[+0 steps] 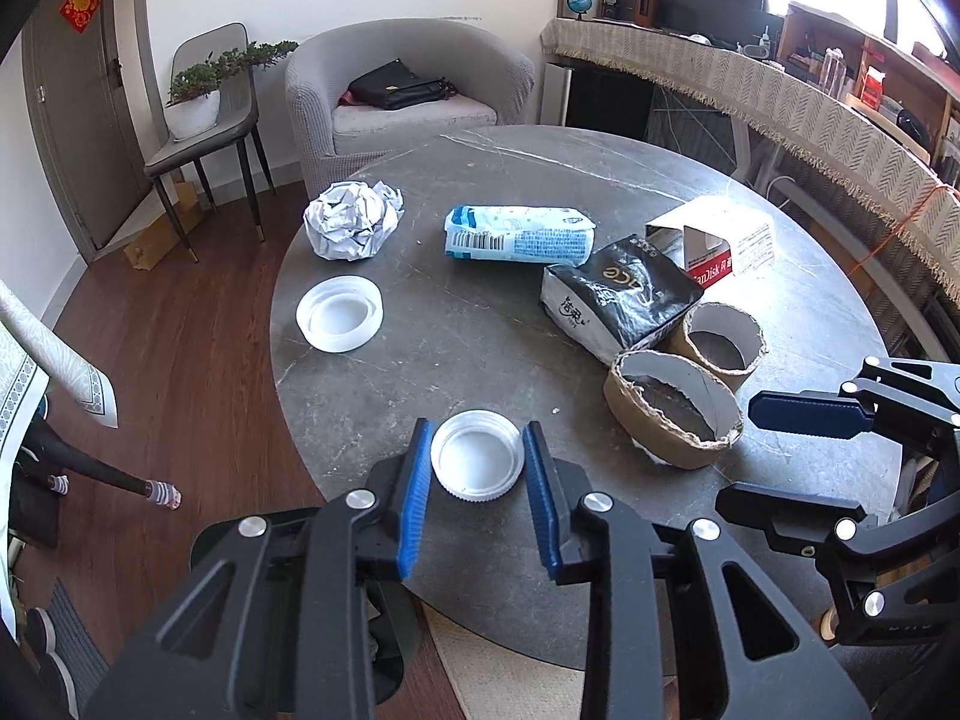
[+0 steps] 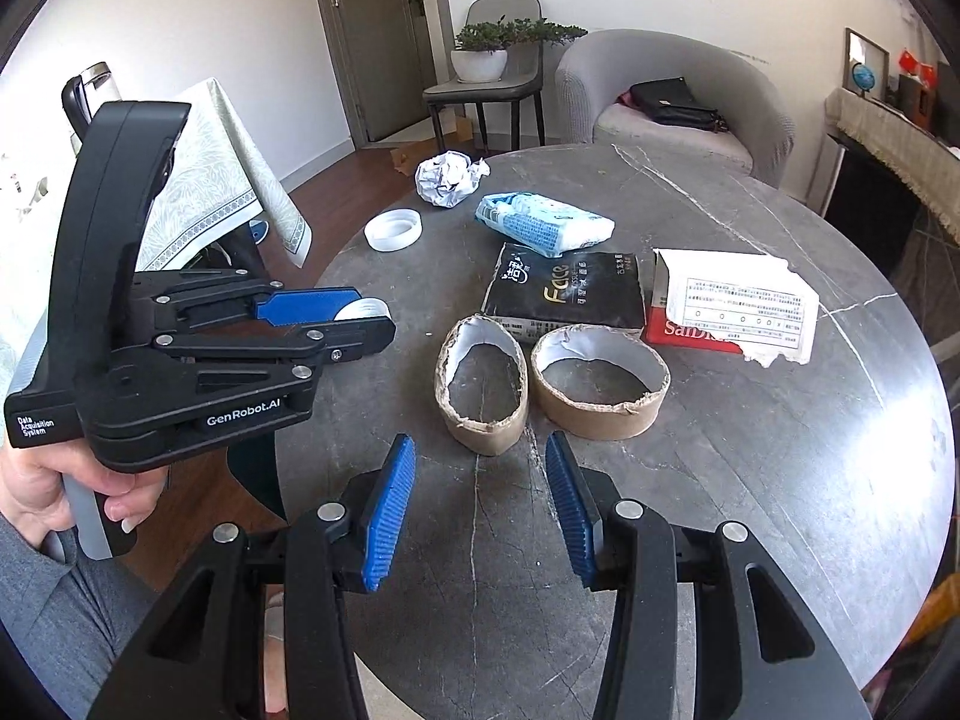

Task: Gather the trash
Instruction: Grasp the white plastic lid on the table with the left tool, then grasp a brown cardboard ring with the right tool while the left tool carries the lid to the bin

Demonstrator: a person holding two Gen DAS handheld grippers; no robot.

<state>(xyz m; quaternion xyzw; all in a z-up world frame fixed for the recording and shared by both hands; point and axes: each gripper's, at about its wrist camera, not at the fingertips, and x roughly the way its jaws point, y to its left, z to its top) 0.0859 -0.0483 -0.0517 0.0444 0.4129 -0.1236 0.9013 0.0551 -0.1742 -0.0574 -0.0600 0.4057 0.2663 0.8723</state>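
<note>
A round grey table (image 1: 480, 348) holds the trash. My left gripper (image 1: 479, 438) is open with its blue pads either side of a white plastic lid (image 1: 477, 463); small gaps show on both sides. The lid also shows in the right wrist view (image 2: 366, 309). My right gripper (image 2: 480, 456) is open and empty, just short of two cardboard rings (image 2: 483, 384) (image 2: 600, 381). Further back lie a second white lid (image 1: 339, 313), a crumpled paper ball (image 1: 353, 219), a blue-white wrapper (image 1: 519, 235), a black tissue pack (image 1: 624, 294) and a torn SanDisk box (image 1: 714, 243).
A grey armchair (image 1: 408, 90) with a black bag stands behind the table. A chair with a potted plant (image 1: 198, 102) is at the back left. A cloth-covered shelf (image 1: 780, 78) runs along the right. Wooden floor (image 1: 180, 360) lies left of the table.
</note>
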